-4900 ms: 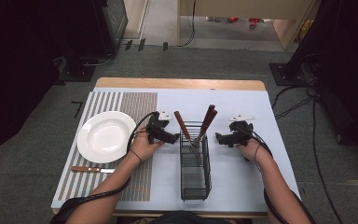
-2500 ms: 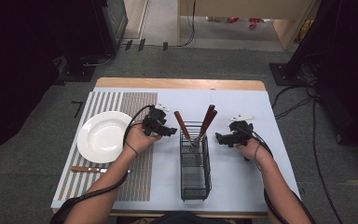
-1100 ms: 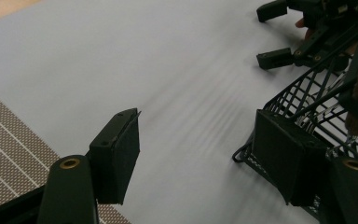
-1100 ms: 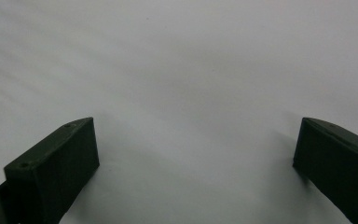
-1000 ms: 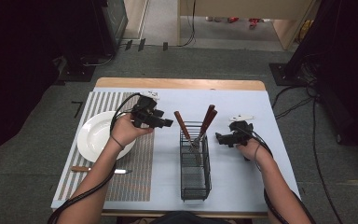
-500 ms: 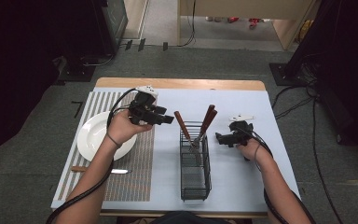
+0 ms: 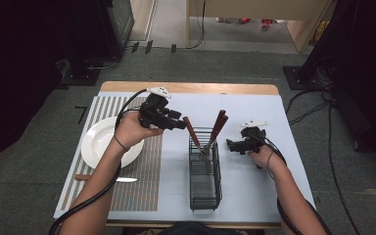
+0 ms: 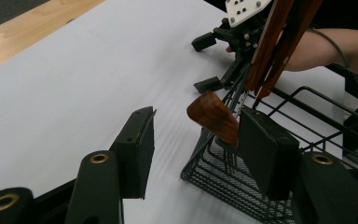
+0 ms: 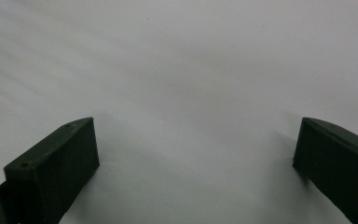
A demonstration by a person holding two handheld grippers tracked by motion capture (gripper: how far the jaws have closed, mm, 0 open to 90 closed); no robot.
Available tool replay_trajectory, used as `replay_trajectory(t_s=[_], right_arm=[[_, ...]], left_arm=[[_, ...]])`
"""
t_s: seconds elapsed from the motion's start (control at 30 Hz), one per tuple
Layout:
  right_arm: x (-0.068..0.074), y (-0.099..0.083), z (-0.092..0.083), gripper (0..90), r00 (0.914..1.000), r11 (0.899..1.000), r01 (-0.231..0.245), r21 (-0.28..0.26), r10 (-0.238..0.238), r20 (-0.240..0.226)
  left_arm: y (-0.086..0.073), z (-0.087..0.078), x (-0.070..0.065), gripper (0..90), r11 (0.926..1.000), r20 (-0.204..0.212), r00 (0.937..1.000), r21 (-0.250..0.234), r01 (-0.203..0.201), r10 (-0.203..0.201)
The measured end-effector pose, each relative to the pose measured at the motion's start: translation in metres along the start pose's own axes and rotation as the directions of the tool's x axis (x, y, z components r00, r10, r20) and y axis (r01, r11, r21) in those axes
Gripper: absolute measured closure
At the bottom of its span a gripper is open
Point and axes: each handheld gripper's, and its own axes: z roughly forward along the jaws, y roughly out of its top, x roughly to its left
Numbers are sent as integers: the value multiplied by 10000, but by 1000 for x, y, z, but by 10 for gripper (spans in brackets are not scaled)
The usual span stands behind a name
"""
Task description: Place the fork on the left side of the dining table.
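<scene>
Left gripper reaching for a wooden utensil handle at the wire basket

Pale table [image 7: 254, 105] across the frame's middle; white plate [image 7: 98, 147] at centre left; black wire basket [image 7: 204, 188] at lower centre, three brown handles rising from it; left gripper [image 8: 193, 135] half-open, jaws just closing, the nearest wooden handle [image 8: 212, 116] between them, its right pad beside the handle, contact unclear; right gripper [image 7: 231, 145] right of centre, jaws wide, empty; knife [image 7: 108, 178] at lower left.

Bright table, dark surroundings, soft close-ups
</scene>
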Motion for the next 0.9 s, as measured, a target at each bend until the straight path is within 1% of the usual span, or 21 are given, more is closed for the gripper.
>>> replay_trajectory(t_s=[0.17,0.37,0.43,0.5,0.53,0.57,0.63,0.67,0.77,0.87,0.9], right_arm=[[0,0,0,0,10000,10000,9,13,-9,-5],[0,0,0,0,10000,10000,1,2,-1,-5],[0,0,0,0,10000,10000,5,-1,-5,-7],[0,0,0,0,10000,10000,6,10,-6,-7],[0,0,0,0,10000,10000,3,0,-3,-5],[0,0,0,0,10000,10000,5,1,-5,-6],[0,0,0,0,10000,10000,10,10,-10,-6],[0,0,0,0,10000,10000,7,12,-7,-5],[0,0,0,0,10000,10000,13,0,-13,-3],[0,0,0,0,10000,10000,7,-3,-7,2],[0,0,0,0,10000,10000,0,-2,0,1]], left_arm=[[6,2,3,501,9997,201,9996,102,-217,215],[11,7,6,549,9988,563,9975,214,-450,437],[11,9,7,558,9989,794,9961,225,-410,391],[11,10,7,607,9991,1039,9939,184,-384,363],[11,9,6,656,9988,1027,9940,260,-411,383],[11,8,4,662,9984,939,9946,300,-478,448],[11,7,3,666,9985,951,9947,350,-433,398],[11,5,2,670,9988,974,9947,340,-351,316],[11,1,-1,683,9987,1069,9938,379,-340,298],[11,-3,-4,690,9984,1074,9937,414,-380,333],[11,-4,-5,692,9985,1106,9935,442,-316,265]])
